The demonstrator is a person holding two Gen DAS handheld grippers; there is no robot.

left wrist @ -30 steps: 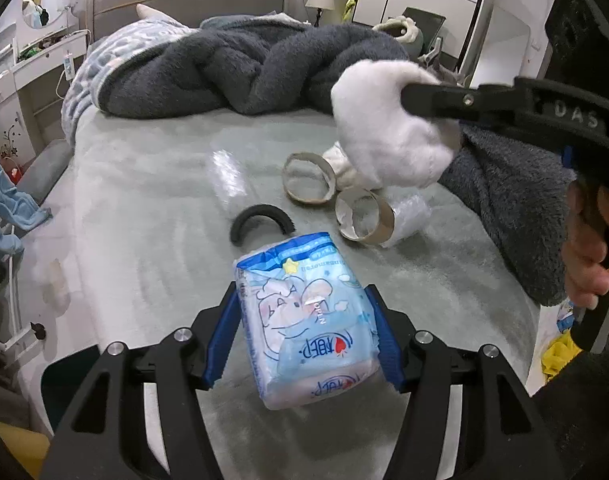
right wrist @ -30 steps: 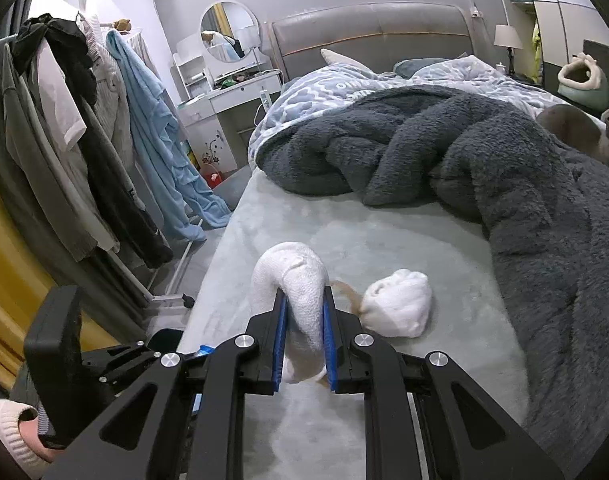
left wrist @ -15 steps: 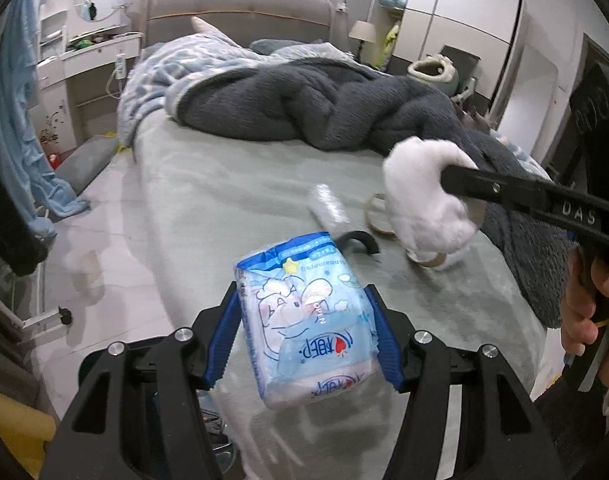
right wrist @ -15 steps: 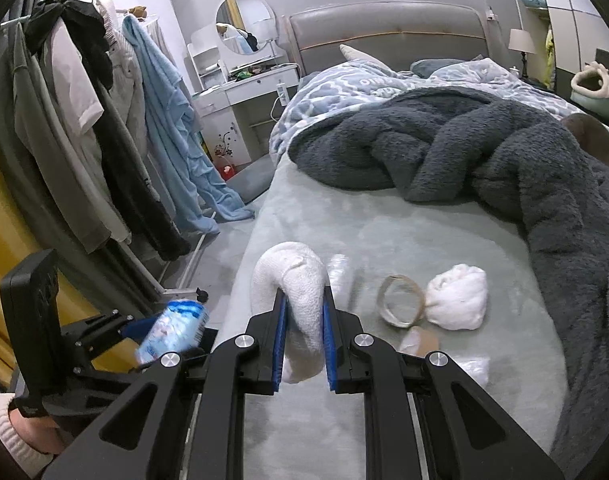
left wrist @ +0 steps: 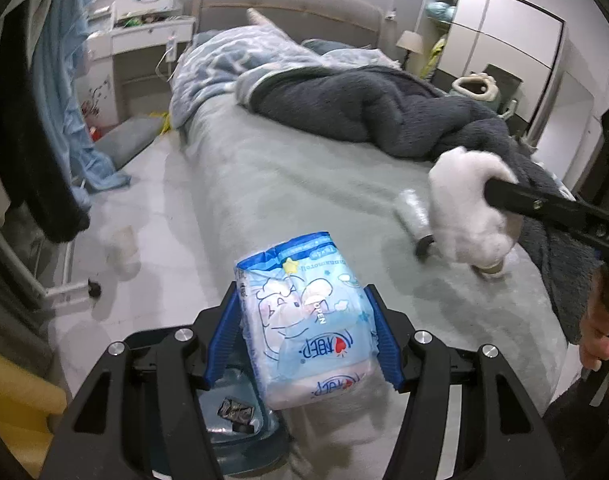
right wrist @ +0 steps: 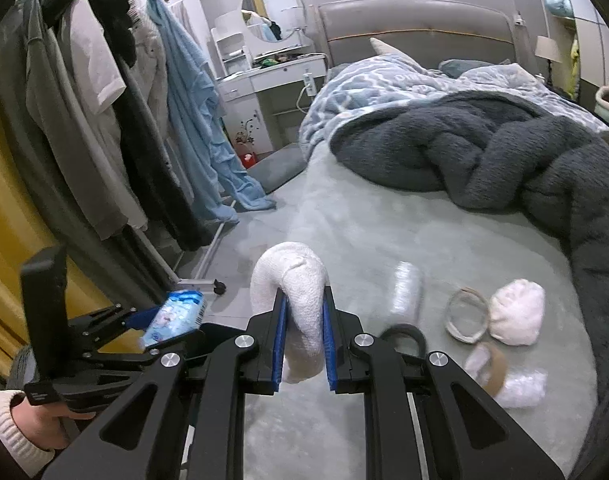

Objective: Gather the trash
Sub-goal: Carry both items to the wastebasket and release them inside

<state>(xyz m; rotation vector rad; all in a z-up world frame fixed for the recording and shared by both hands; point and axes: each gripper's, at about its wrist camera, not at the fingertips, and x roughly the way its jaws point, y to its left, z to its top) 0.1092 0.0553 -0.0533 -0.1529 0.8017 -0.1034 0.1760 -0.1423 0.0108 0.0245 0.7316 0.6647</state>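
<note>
Two loads: both grippers full, presumably so one trip serves.
Left gripper [left wrist: 304, 334]: clamped on tissue pack [left wrist: 306, 320], above bin [left wrist: 240, 428] beside bed [left wrist: 304, 184], probably for dropping.
Right gripper [right wrist: 304, 338]: pinches white wad [right wrist: 294, 300] over bed edge.
Remaining: cardboard rings [right wrist: 466, 316] on bed.

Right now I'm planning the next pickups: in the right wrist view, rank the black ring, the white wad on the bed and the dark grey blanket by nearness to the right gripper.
1. Black ring, just right of the right gripper.
2. White wad, farther right on the bed.
3. Dark grey blanket, far across the bed.
</note>
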